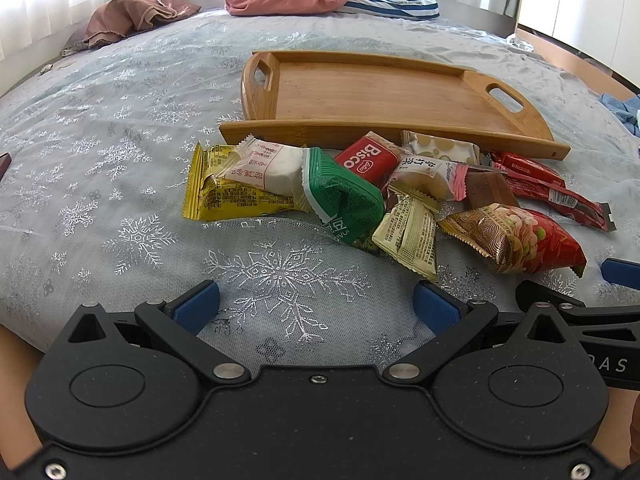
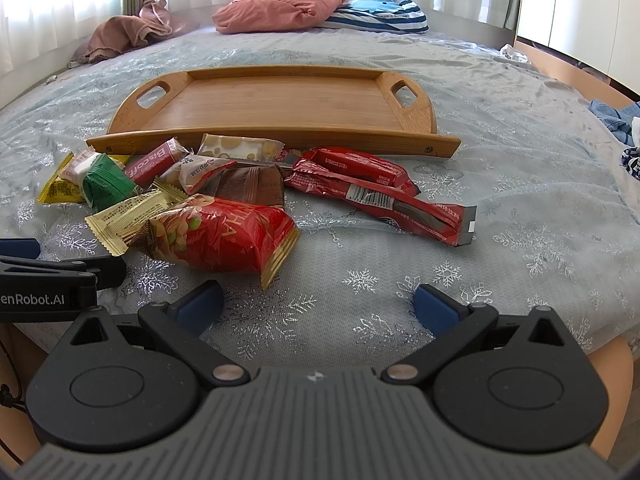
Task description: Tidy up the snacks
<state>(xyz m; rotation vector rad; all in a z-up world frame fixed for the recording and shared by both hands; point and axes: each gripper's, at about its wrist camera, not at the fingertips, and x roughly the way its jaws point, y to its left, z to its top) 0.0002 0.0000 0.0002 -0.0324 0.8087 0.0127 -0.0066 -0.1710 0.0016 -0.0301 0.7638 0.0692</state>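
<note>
Nearby, both grippers, left gripper (image 1: 316, 304) and right gripper (image 2: 318, 304), are held wide apart, empty, before the snack pile (image 1: 384, 192); the wooden tray (image 1: 384, 132) is set just behind.

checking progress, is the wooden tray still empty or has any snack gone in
Empty. The wooden tray shows bare wood from handle to handle; all the snack packets lie on the bedspread in front of it.
</note>
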